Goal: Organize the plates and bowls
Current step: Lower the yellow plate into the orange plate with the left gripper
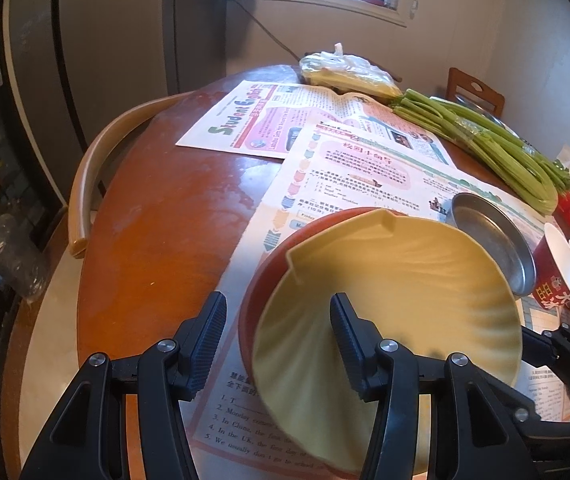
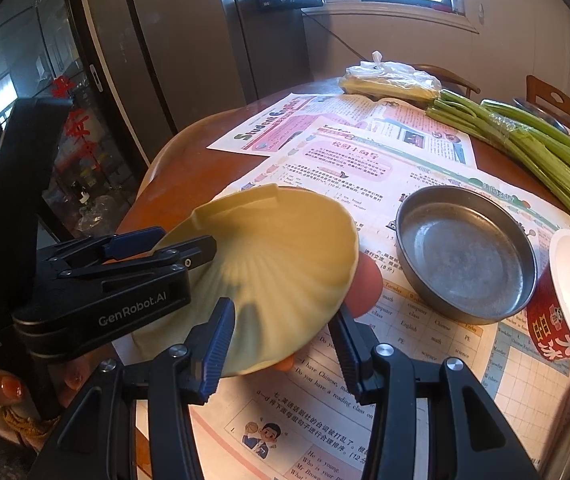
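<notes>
A yellow shell-shaped plate (image 1: pixel 397 300) is tilted over an orange-red bowl (image 1: pixel 257 280) on the table. My left gripper (image 1: pixel 277 344) stands wide open around the plate's near rim, one finger (image 1: pixel 347 344) over the plate. In the right wrist view the left gripper (image 2: pixel 189 248) sits at the plate's (image 2: pixel 277 272) left edge, and the orange bowl (image 2: pixel 365 284) peeks out behind. My right gripper (image 2: pixel 281 348) is open, its fingers either side of the plate's near edge. A steel dish (image 2: pixel 465 256) lies to the right, also in the left wrist view (image 1: pixel 493 248).
Newspapers (image 2: pixel 365 160) cover the round wooden table (image 1: pixel 157 208). Green stalks (image 2: pixel 545 152) and a plastic bag (image 2: pixel 389 76) lie at the back. Red paper cups (image 2: pixel 565 308) stand right of the steel dish. A chair back (image 1: pixel 97 168) curves at the table's left.
</notes>
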Demonstrator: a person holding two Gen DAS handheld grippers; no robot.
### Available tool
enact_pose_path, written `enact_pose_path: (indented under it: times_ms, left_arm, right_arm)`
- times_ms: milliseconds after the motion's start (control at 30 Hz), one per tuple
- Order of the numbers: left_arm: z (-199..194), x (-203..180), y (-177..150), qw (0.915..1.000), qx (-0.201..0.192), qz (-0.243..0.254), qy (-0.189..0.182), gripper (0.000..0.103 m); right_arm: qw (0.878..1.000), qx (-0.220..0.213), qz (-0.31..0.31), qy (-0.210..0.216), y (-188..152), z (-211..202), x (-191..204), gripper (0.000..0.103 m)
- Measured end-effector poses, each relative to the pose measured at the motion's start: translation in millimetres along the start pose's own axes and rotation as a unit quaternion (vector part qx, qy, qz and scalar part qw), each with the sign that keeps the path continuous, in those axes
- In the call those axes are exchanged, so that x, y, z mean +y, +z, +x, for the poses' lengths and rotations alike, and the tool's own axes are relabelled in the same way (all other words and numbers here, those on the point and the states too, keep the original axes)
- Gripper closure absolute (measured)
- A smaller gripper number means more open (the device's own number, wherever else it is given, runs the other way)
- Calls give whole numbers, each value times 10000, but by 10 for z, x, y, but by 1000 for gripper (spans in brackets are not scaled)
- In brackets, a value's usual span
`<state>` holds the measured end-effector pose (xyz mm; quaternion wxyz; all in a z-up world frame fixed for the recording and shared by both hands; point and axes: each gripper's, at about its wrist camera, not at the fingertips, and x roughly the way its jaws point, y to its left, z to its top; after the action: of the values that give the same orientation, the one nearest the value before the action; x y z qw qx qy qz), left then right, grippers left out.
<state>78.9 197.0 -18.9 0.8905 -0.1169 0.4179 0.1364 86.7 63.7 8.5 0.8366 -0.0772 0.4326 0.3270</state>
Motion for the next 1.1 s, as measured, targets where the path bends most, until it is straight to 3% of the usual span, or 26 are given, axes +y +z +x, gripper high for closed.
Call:
enact_pose_path:
  times_ms: [367, 600, 1100]
  left_arm:
    - [36, 12, -9, 10000, 57, -40, -45, 47]
    - [-13, 6, -10, 10000, 16, -37, -74, 47]
    - [-159, 32, -52, 9999, -48, -73, -110, 47]
  right_arm:
    - [9999, -117, 32, -82, 81, -22, 12, 49]
    - [9998, 48, -45, -167, 50, 87, 15, 49]
    - [9997, -184, 89, -160, 40, -75, -50, 49]
